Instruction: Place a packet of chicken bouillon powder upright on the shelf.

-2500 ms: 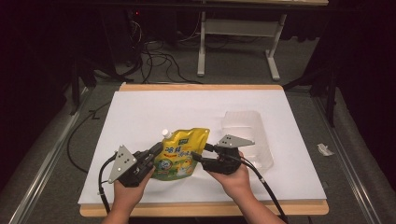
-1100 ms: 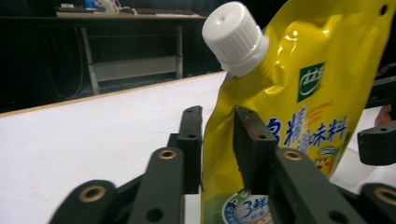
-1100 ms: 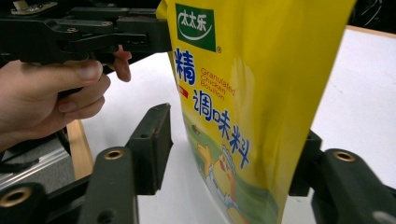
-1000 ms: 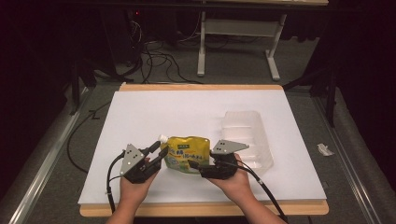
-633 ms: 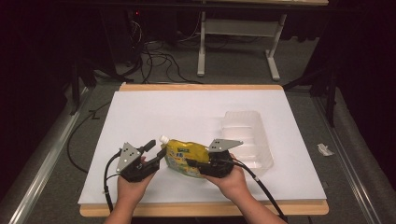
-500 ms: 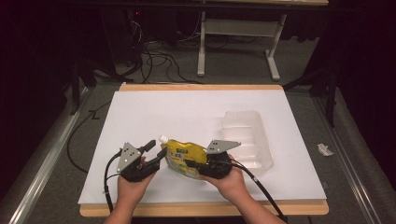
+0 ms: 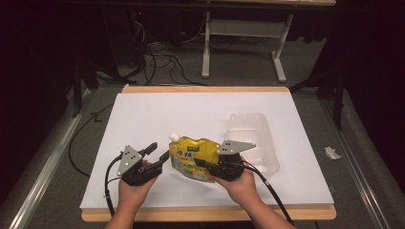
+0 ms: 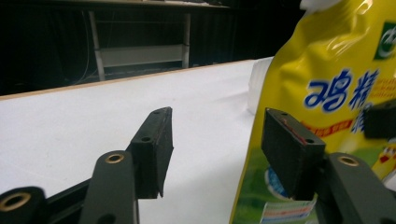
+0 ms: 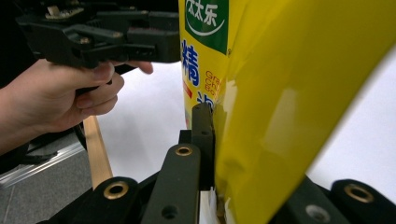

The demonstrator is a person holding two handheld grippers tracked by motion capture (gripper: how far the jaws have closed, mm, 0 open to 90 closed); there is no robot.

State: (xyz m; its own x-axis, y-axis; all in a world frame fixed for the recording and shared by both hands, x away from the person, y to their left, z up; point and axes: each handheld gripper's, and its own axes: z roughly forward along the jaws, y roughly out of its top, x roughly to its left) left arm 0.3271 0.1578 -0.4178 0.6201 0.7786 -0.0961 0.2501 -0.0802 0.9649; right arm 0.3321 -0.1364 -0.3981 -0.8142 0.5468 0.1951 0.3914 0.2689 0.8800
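While my right claw (image 7: 198,163) pinched the glossy yellow spouted plastic pouch (image 7: 193,157), my left claw (image 7: 159,151) had just been spreading beside it.

I see a glossy yellow plastic-film pouch (image 7: 195,159), crinkled and throwing bright glare, with a white plastic spout (image 7: 174,137). My left claw (image 8: 215,149) is matt black plastic with brass-coloured eyelets; my right claw (image 9: 211,140) looks the same. The counter (image 7: 157,112) is covered in smooth, matt white paper, edged with pale wood. The clear plastic tray (image 7: 250,138) looks thin and faintly shiny.
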